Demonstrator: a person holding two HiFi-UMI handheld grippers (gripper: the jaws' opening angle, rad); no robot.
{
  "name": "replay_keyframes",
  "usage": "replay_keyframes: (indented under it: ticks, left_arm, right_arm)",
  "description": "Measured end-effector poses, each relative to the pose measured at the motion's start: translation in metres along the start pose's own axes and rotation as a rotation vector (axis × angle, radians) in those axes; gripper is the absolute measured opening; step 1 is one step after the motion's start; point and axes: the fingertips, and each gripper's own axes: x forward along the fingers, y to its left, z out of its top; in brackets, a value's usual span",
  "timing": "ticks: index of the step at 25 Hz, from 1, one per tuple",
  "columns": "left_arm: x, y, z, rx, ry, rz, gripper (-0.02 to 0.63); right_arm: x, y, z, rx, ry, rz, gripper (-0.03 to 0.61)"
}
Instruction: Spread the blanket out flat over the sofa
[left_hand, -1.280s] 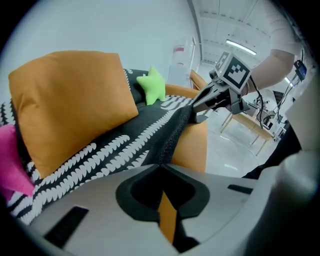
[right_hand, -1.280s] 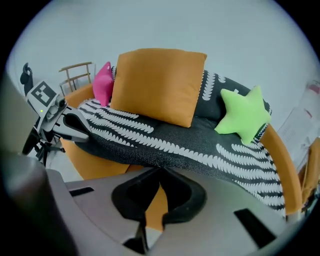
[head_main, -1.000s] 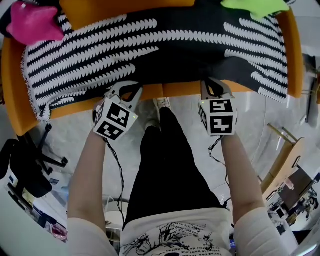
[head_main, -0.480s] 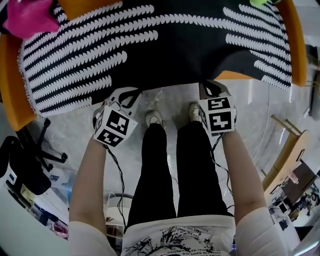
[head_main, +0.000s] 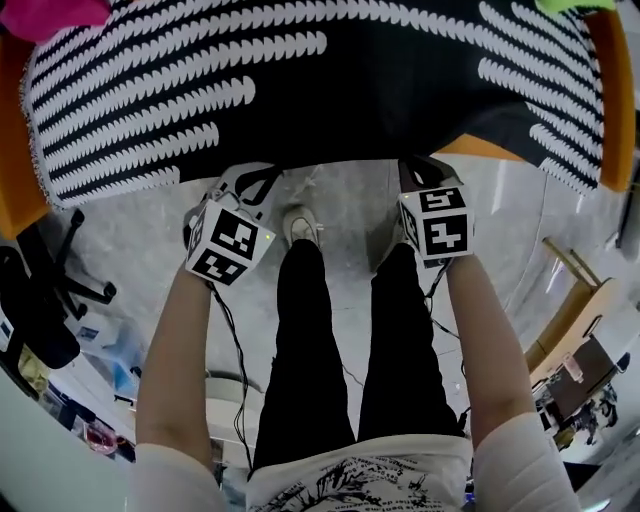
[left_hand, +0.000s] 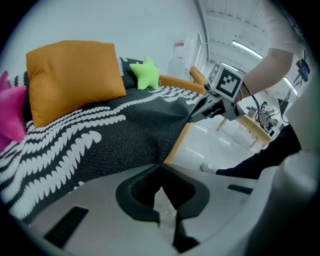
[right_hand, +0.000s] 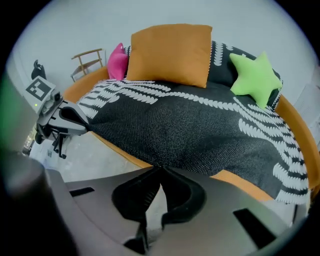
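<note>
Overhead head view; low gripper views across blanket (head_main: 350, 100)

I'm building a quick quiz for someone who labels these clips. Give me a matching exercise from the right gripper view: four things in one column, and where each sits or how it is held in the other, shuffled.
Things:
1. orange cushion
2. green star pillow
3. pink pillow
4. blanket

Places:
A. at the back, right end
B. draped over the sofa, near edge pinched by the left gripper and the right gripper
C. at the back, in the middle
D. at the back, left end

Pairs: 1-C, 2-A, 3-D, 4-B
</note>
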Motion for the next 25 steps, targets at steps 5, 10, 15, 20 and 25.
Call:
replay_keyframes:
  ticks: [5,10,15,20,25]
  left_arm:
    - [0.026,-0.023,0.051,-0.028,-0.045,0.056,0.021]
    - [0.065,-0.016,0.024,-0.092,-0.030,0.077,0.021]
    - [0.083,-0.006,0.017,-0.088,-0.043,0.128,0.021]
    - [0.067,0.004,-0.018,-0.182,-0.048,0.135,0.026]
    - [0.067,0.012,-0.020,-0.295,-0.064,0.106,0.124]
  right_arm:
    - [-0.026,-0.059,-0.004,-0.023,-0.016,-0.002,0.028]
    - [0.011,-0.062,-0.024,0.029,0.011,0.040,0.026]
    - [0.037,-0.068,-0.026,0.075,-0.023,0.041,0.028]
    - [0.053,-0.031,-0.030,0.085,-0.019,0.060,0.032]
    - [0.049,-0.025,-0.023,0.191,-0.030,0.050,0.107]
